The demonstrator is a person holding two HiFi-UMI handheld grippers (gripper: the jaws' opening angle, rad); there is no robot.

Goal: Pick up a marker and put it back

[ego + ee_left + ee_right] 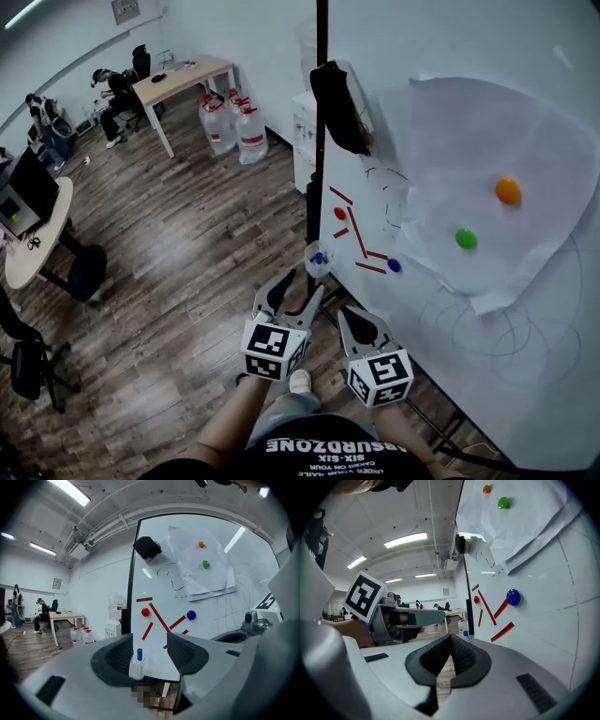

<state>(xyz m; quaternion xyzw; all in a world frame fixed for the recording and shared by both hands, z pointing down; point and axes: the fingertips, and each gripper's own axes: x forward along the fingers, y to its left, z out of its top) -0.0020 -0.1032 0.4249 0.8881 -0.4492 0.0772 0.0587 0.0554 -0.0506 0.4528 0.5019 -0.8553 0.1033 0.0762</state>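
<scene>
A blue-capped marker (319, 256) stands upright in a small clear holder (316, 267) at the left edge of the whiteboard (525, 375). My left gripper (302, 283) is open just short of it. In the left gripper view the marker (139, 655) and its holder (136, 670) show in the gap between the spread jaws of the left gripper (150, 639), and neither pad touches them. My right gripper (349, 312) hangs beside the left one, nearer the board, shut and empty. In the right gripper view the right gripper (451, 637) has its jaws pressed together, with the marker's cap (465, 633) far ahead.
The board carries red strips (357, 232), a red magnet (339, 213), a blue magnet (394, 265) and a sheet of paper (487, 178) with orange and green magnets. A black pole (320, 141) edges the board. Water jugs (234, 127), a desk and seated people are far left.
</scene>
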